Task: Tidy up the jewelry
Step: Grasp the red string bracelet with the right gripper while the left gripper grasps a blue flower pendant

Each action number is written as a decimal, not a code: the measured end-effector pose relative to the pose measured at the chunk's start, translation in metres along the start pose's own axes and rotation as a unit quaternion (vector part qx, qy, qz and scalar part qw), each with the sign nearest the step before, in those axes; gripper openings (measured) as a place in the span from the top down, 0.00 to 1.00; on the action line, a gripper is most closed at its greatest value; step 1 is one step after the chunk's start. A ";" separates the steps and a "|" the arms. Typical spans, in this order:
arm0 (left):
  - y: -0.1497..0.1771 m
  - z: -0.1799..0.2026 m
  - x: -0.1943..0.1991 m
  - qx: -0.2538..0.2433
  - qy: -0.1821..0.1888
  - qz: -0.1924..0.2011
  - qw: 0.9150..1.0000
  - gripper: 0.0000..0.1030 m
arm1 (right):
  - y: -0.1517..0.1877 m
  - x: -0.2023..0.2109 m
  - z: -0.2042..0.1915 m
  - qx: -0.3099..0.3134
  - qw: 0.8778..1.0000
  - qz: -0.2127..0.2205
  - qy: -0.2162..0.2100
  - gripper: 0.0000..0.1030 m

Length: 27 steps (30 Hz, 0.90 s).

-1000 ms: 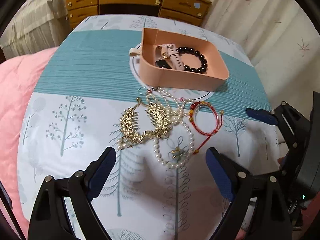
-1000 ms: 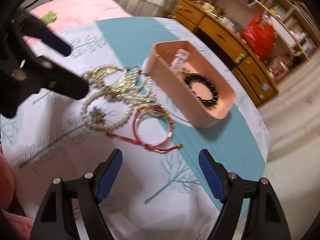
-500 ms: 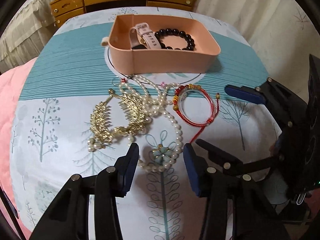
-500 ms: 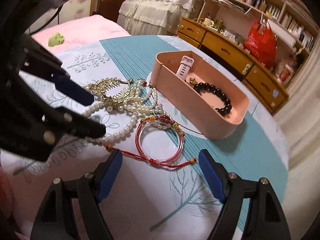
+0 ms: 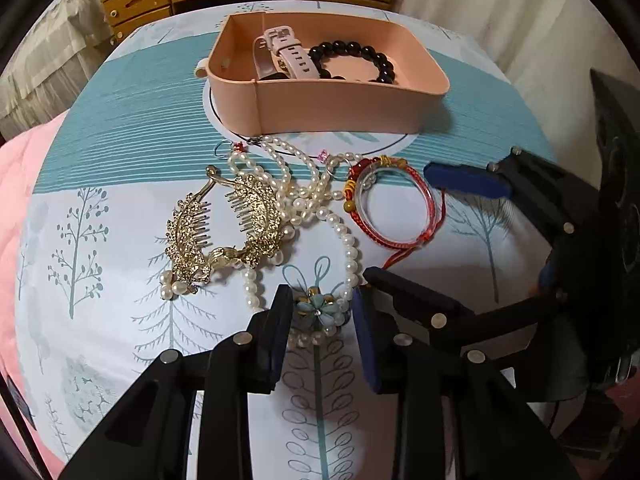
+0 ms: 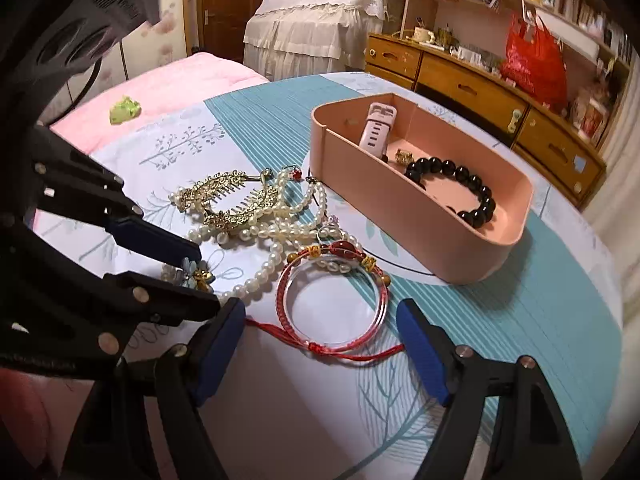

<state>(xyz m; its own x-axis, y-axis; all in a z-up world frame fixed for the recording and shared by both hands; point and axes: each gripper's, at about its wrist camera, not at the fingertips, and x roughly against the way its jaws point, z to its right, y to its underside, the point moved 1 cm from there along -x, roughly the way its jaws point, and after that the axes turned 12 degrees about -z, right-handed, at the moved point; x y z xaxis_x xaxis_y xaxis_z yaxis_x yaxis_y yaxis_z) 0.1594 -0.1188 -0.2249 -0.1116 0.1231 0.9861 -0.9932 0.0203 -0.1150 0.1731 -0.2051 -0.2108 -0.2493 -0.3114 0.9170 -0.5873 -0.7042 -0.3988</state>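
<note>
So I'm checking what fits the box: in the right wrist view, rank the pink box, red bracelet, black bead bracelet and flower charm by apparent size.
1. pink box
2. red bracelet, though it lies nearer the camera
3. black bead bracelet
4. flower charm, partly hidden by the left gripper

Pearl necklace (image 5: 320,208), gold comb (image 5: 224,232) and red bracelet (image 5: 390,204) lie tangled before pink tray (image 5: 332,100).

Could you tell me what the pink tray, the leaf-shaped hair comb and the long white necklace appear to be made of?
Pink tray: likely plastic, with smooth matte walls and moulded rounded corners.
Hair comb: apparently gold-toned metal, shiny and textured, with thin rigid teeth.
Necklace: glossy off-white beads, pearls or imitation; the pictures cannot settle which. Its flower pendant looks glazed pale blue.
</note>
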 end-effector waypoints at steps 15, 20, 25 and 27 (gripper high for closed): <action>0.013 -0.023 0.010 0.043 0.041 0.008 0.998 0.80 | 0.000 0.002 0.007 -0.026 1.000 0.002 -0.004 0.44; 0.019 -0.026 0.017 0.044 0.055 0.010 0.997 0.80 | 0.002 0.006 0.007 -0.034 0.999 -0.002 0.002 0.44; 0.024 -0.033 0.027 0.047 0.063 0.019 0.997 0.83 | 0.002 0.010 0.006 -0.043 0.999 -0.005 0.005 0.44; 0.026 -0.036 0.031 0.045 0.064 0.025 0.997 0.83 | 0.001 0.011 0.005 -0.045 0.999 -0.005 0.010 0.44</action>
<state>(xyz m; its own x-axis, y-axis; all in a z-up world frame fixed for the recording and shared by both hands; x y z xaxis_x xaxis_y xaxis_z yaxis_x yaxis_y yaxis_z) 0.1312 -0.0790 -0.2017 -0.1610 0.2469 0.9556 -0.9863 -0.0768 -0.1463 0.1736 -0.2120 -0.2012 -0.2581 -0.2914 0.9211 -0.6569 -0.6462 -0.3885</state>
